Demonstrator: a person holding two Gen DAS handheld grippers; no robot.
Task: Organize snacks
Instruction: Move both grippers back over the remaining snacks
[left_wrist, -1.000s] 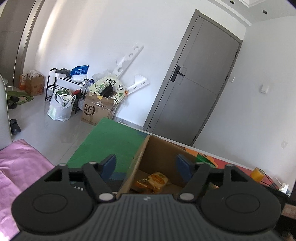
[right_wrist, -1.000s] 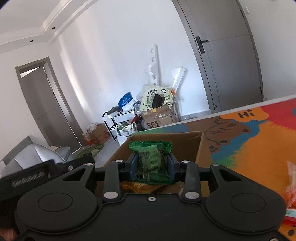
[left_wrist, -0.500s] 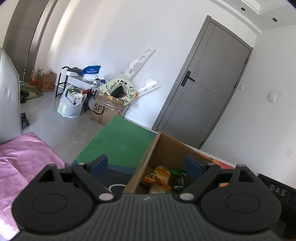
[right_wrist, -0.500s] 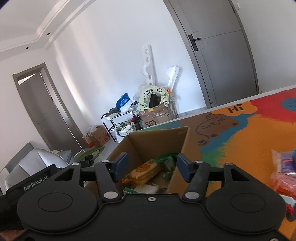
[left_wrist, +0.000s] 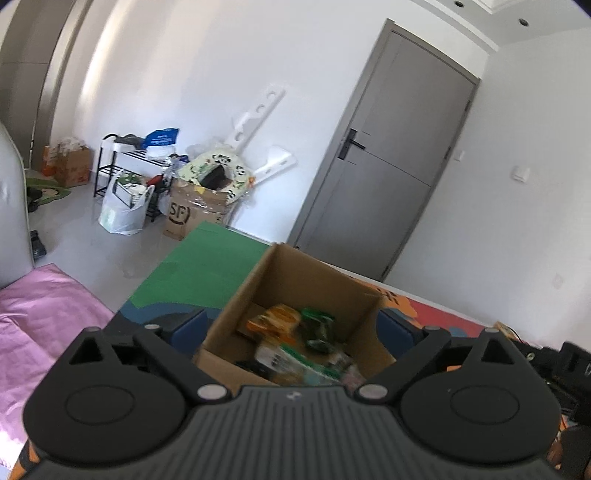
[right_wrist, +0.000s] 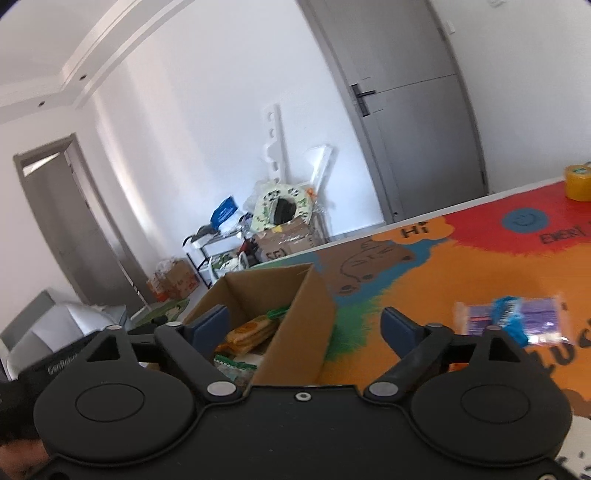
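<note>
An open cardboard box (left_wrist: 258, 288) (right_wrist: 295, 332) stands on a colourful play mat and holds several snack packs: an orange pack (left_wrist: 275, 319) (right_wrist: 251, 332), a green pack (left_wrist: 319, 326) and pale packs near the front. My left gripper (left_wrist: 291, 326) hovers in front of the box, jaws opening wide, nothing between its pads. My right gripper (right_wrist: 306, 323) is above the box's right wall, its jaws also opening and empty. A purple and blue snack pack (right_wrist: 511, 321) lies on the mat to the right.
The mat (right_wrist: 424, 288) stretches right, with a yellow tape roll (right_wrist: 578, 182) at its far edge. Beyond the mat's edge are a floor with a cardboard carton (left_wrist: 195, 212), a shelf rack (left_wrist: 122, 170), bags and a grey door (left_wrist: 384, 177). A pink sheet (left_wrist: 40, 317) lies left.
My right gripper let go of the green pack, which now lies in the box, and swung right with its jaws spread. My left gripper widened and drew back slightly from the box.
</note>
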